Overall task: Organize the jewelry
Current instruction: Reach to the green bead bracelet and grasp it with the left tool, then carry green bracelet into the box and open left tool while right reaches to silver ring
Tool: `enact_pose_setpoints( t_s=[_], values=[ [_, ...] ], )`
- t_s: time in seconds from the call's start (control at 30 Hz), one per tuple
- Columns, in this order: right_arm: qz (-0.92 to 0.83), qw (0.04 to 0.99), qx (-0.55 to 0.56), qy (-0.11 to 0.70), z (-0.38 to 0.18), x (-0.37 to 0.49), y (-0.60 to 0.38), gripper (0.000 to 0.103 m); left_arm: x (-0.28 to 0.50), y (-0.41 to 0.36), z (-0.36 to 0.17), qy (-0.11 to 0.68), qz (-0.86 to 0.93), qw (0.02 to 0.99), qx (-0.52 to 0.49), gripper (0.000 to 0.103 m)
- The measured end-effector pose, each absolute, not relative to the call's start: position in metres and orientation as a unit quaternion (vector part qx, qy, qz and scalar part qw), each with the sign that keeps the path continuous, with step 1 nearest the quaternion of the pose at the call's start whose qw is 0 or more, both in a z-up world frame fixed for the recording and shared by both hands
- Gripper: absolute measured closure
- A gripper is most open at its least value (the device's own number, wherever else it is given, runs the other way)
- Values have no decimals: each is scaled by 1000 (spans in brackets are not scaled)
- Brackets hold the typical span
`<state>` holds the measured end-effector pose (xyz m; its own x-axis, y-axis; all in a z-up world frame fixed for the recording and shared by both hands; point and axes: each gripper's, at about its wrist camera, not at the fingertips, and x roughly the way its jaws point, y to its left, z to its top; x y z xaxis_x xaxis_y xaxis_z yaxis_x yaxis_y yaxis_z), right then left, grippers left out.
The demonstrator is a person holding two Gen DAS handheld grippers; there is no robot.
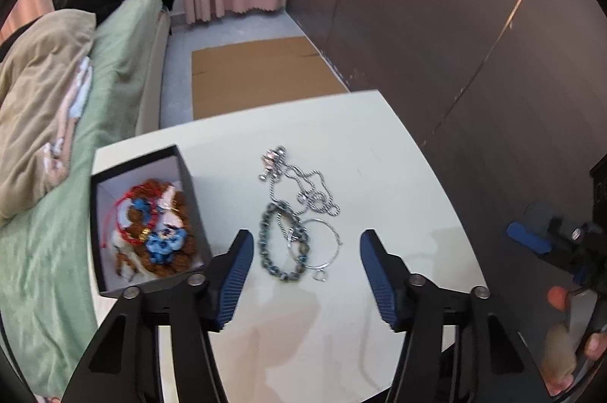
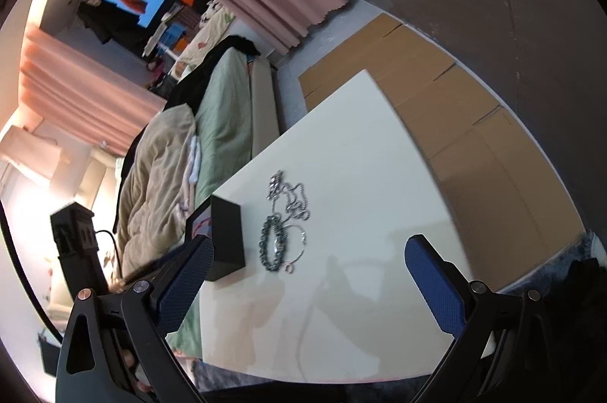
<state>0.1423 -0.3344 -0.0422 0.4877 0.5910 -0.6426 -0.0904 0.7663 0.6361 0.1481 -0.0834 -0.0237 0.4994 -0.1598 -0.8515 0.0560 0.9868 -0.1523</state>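
A tangle of jewelry lies on the white table (image 1: 379,152): a silver chain necklace (image 1: 303,186) with a pendant, a dark beaded bracelet (image 1: 279,243) and a thin silver bangle (image 1: 322,243). A black open box (image 1: 148,221) at the table's left holds brown beads, red cord and blue pieces. My left gripper (image 1: 306,266) is open, just in front of the bracelet and bangle, holding nothing. My right gripper (image 2: 307,274) is open and empty, above the table's near part, with the jewelry (image 2: 280,224) and the box (image 2: 227,236) ahead of it.
A bed with a green sheet (image 1: 121,61) and a beige blanket borders the table's left side. Flattened cardboard (image 1: 261,76) lies on the floor beyond the table. A dark wall (image 1: 455,23) runs along the right. The right gripper's body (image 1: 580,251) shows at the right edge.
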Motion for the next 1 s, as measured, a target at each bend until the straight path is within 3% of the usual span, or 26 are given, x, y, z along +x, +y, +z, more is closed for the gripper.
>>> enact_pose_setpoints(
  t_s=[0.33,0.7,0.73,0.77,0.93,1.0],
  values=[
    [201,816,295,455,-39,148,-352,1,167,-100,-70,547,-47,835,-36,74],
    [200,818,277,462,-38,155,-342,1,179,-108,-104,577,-13,816,-9,79],
    [201,818,276,463,-39,156,-341,1,179,-108,-106,578,-10,816,-7,82],
    [201,817,273,466,-39,157,-338,1,177,-108,-106,572,-11,821,-5,92],
    [203,817,258,474,-42,157,-330,1,171,-102,-102,566,-17,824,-9,92],
    [206,815,252,479,-45,158,-325,7,167,-98,-91,554,-22,832,-12,92]
  ],
)
